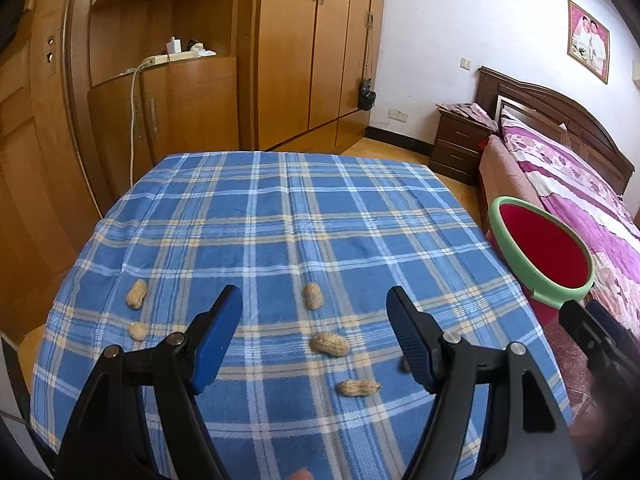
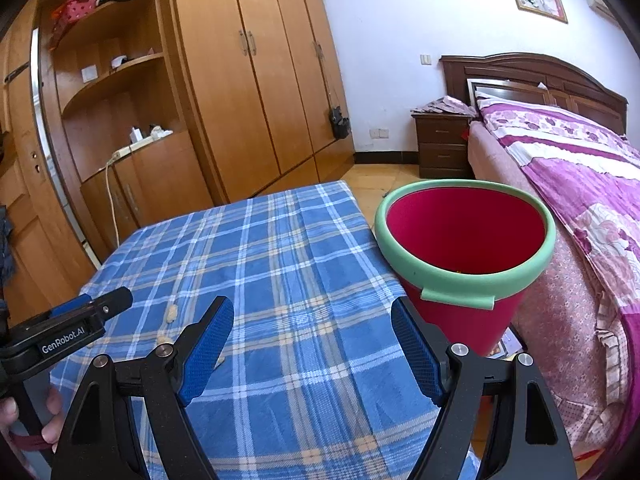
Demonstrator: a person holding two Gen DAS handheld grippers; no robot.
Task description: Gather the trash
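Hovering above the near edge of a desk covered in blue plaid cloth [image 1: 280, 216], the left tongs [image 1: 314, 336] are gaping wide and gripping nothing, their blue pads framing several tan peanut shells [image 1: 329, 344] that are lying scattered across the near half of the cloth. A red plastic bucket with a pale green rim [image 2: 466, 276] is standing off the desk's right edge, beside the pink-quilted bed [image 2: 580, 168], apparently placed low so shells can be dropped in. The right tongs [image 2: 312, 344], also spread wide and empty, are pointing toward the gap between desk and bucket.
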